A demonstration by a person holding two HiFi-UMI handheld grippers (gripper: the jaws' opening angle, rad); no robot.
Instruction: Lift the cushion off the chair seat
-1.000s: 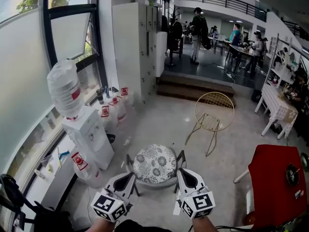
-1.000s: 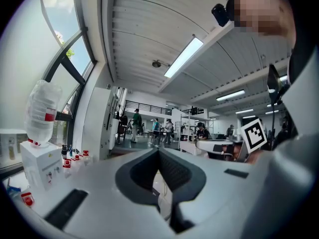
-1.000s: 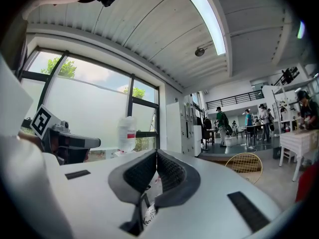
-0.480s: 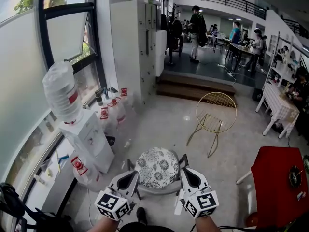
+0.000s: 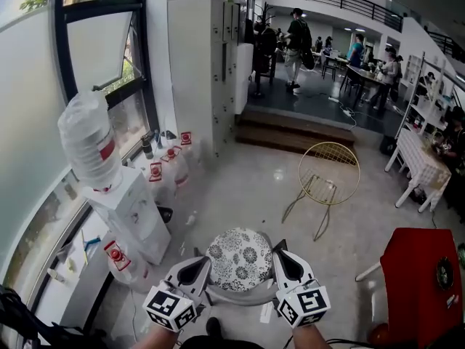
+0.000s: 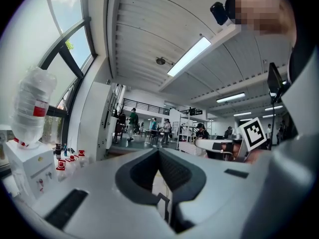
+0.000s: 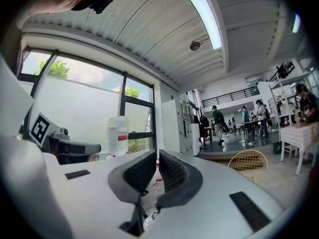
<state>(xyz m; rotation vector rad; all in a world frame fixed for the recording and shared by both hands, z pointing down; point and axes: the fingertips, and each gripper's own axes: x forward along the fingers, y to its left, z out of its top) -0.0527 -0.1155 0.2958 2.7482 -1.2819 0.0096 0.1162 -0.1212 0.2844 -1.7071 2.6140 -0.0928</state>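
Note:
A round cushion [image 5: 238, 259] with a black-and-white flower print lies on the seat of a low metal-framed chair [image 5: 237, 294], seen in the head view near the bottom middle. My left gripper [image 5: 205, 261] is held level at the cushion's left edge, shut with nothing in it. At the cushion's right edge my right gripper [image 5: 278, 246] points the same way, also shut and empty. Whether either tip touches the cushion I cannot tell. In the left gripper view [image 6: 158, 151] and the right gripper view [image 7: 157, 154] the ribbed pads meet at the tips.
A white water dispenser [image 5: 134, 209] with a big bottle [image 5: 87, 140] stands at the left, with spare jugs [image 5: 168, 167] beside it. A gold wire chair [image 5: 328, 173] stands farther back, a red table [image 5: 425, 282] at the right. Tall white lockers [image 5: 203, 64] and steps [image 5: 290, 133] lie beyond.
Both grippers have moved forward together and now flank the cushion more closely. The chair and cushion sit lower and nearer in the head view. Both stay shut.

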